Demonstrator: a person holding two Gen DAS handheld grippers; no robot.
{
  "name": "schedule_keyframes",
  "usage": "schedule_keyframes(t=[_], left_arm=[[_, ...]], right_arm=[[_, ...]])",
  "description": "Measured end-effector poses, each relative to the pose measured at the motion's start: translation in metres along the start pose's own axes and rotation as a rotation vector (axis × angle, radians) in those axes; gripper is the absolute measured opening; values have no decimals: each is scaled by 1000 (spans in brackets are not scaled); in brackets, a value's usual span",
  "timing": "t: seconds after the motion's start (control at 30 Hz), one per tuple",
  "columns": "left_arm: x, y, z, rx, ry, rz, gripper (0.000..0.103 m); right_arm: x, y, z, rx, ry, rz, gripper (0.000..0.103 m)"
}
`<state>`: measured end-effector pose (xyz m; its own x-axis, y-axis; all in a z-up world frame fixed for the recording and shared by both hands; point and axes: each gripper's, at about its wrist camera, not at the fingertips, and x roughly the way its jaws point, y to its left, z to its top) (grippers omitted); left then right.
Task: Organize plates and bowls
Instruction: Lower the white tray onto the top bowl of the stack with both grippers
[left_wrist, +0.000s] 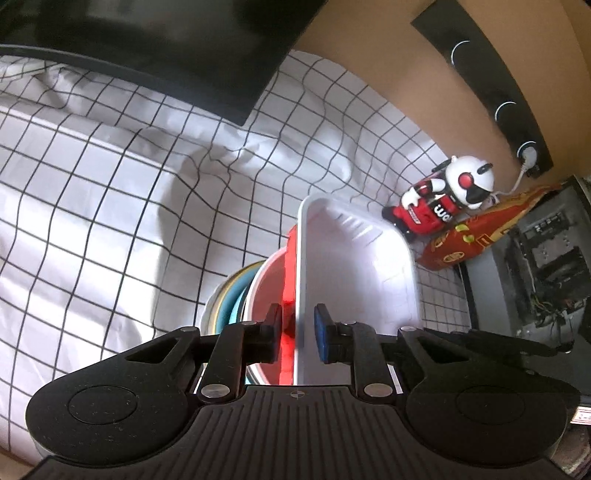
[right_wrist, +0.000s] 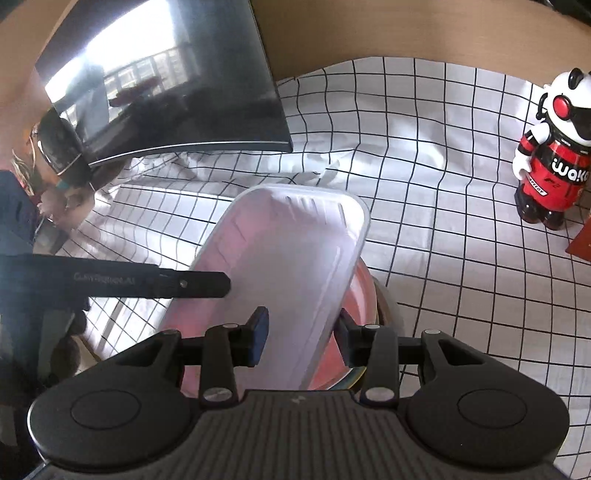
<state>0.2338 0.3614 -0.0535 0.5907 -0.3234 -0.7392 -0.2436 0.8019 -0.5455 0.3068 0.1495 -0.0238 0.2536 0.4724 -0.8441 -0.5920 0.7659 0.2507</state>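
Observation:
A white rectangular tray (left_wrist: 354, 266) (right_wrist: 288, 251) hangs tilted over a stack of bowls. The stack shows a red-lined bowl (left_wrist: 271, 284) (right_wrist: 360, 291) and, under it, a teal bowl (left_wrist: 236, 295). My left gripper (left_wrist: 299, 332) straddles one long rim of the tray, one pad on each side, shut on it. In the right wrist view one of its fingers (right_wrist: 199, 284) reaches in from the left onto that rim. My right gripper (right_wrist: 303, 330) is shut on the opposite rim, blue pad inside the tray, other finger under its outer lip.
A black-gridded white cloth (left_wrist: 92, 221) (right_wrist: 443, 147) covers the table. A dark monitor (left_wrist: 166, 44) (right_wrist: 177, 92) stands at the back. A red and white toy figure (left_wrist: 443, 199) (right_wrist: 554, 155), a red snack bag (left_wrist: 476, 236) and an open computer case (left_wrist: 546, 266) sit to the right.

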Motion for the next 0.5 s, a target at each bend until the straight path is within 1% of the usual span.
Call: schedule_keyframes(t=[0.17,0.3,0.37,0.5], left_arm=[[-7,-9,6,12,-30,-14,22],[-12,-11,12,14,-55,-21,22],[-10,-9,15,0,-49,-27,22],[4,-5,18,-18,1,-16,22]], right_arm=[[6,-5,6,14,-6,-3,40],[-2,-2,12,-3,-44,-1,40],[-3,-3,14,-4,-44,2,40],[1,-7,15,13,-14,-3,40]])
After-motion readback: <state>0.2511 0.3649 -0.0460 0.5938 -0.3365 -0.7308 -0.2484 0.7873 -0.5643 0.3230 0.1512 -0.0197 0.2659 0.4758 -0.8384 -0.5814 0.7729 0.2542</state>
